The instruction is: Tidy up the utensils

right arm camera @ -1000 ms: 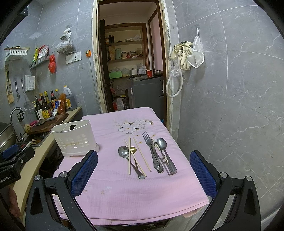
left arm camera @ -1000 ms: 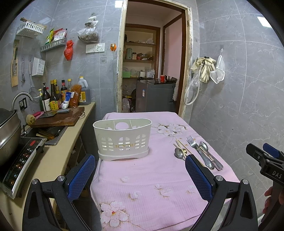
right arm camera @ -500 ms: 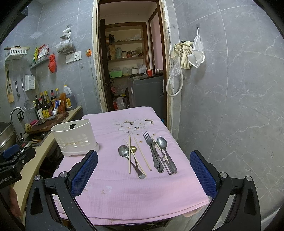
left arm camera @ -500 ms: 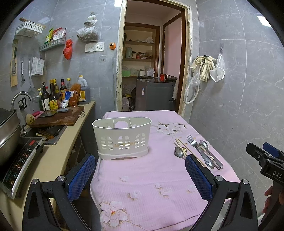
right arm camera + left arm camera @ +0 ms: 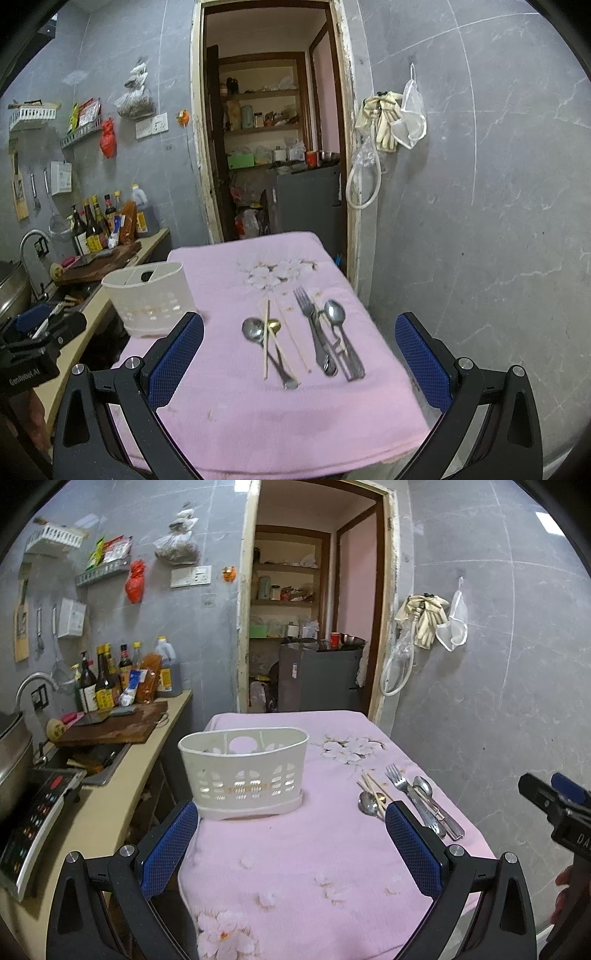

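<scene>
Utensils lie in a loose row on the pink tablecloth (image 5: pixel 295 424), right half of the table: fork (image 5: pixel 312 325), two steel spoons (image 5: pixel 253 329) (image 5: pixel 335 314), a gold spoon (image 5: pixel 274 326), chopsticks (image 5: pixel 265 339) crossing them. Handles point toward the near edge, with bare cloth between them and it. White caddy (image 5: pixel 243 771) stands upright at about 10 o'clock from the row, near the table's left edge, well apart from the utensils.

Left view alone looks into the caddy's dividers and shows the counter (image 5: pixel 110 812) just left of the table. Right view shows the whole utensil row unobstructed.

Left gripper (image 5: pixel 291 845) and right gripper (image 5: pixel 299 362) both level, jaws spread wide, holding nothing, short of the near edge.
</scene>
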A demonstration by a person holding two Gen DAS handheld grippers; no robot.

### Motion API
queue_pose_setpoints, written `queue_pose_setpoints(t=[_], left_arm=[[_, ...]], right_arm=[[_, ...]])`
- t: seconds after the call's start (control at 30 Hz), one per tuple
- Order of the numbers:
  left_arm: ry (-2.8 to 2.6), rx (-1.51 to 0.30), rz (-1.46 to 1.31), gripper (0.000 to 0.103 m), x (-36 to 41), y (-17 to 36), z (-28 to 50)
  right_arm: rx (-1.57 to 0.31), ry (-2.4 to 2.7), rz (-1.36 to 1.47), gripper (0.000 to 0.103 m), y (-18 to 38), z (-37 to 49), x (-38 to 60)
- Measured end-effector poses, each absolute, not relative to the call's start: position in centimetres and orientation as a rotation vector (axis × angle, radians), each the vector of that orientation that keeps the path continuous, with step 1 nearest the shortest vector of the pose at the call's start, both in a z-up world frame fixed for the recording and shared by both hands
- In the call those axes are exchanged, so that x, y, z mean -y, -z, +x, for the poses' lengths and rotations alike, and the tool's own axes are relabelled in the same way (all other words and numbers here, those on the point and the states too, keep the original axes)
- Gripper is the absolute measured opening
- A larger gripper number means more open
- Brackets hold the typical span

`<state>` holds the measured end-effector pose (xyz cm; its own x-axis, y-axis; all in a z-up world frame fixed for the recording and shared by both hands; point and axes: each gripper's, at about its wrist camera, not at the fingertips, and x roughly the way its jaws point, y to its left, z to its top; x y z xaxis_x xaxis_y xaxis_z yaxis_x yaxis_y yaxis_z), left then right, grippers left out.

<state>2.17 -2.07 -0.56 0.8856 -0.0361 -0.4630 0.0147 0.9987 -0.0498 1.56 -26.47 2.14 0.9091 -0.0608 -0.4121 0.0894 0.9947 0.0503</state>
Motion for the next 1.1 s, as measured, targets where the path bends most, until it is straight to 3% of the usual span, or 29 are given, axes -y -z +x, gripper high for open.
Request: queue_pose_setpoints(t=[0.27, 0.5, 1.0, 1.07, 1.1], left_arm=[[0.065, -0.497, -0.029, 0.102, 4.8, 0.3, 6.2], [0.059, -0.543, -0.037, 0.102, 8.2, 1.6, 11.3], [-0.012, -0.739, -0.095, 0.102, 12.1, 9.0, 19.5], [-0.012, -0.761, -0.103, 0.102, 12.2, 9.9, 20.3], [-0.01, -0.771, -0.106, 0.102, 12.2, 10.2, 20.6]], right_arm=[[-0.422, 0.083, 0.051, 0.102, -2.2, 6.0, 29.9], [-0.528, 0.027, 0.037, 0.102, -0.3, 12.6, 33.1], [-0.758, -0.191, 0.105, 0.101, 10.3, 23.3, 36.1], [-0.772, -0.214, 0.123, 0.099, 11.4, 24.3, 35.9], [-0.781, -0.223, 0.132, 0.093, 12.0, 24.8, 35.9]])
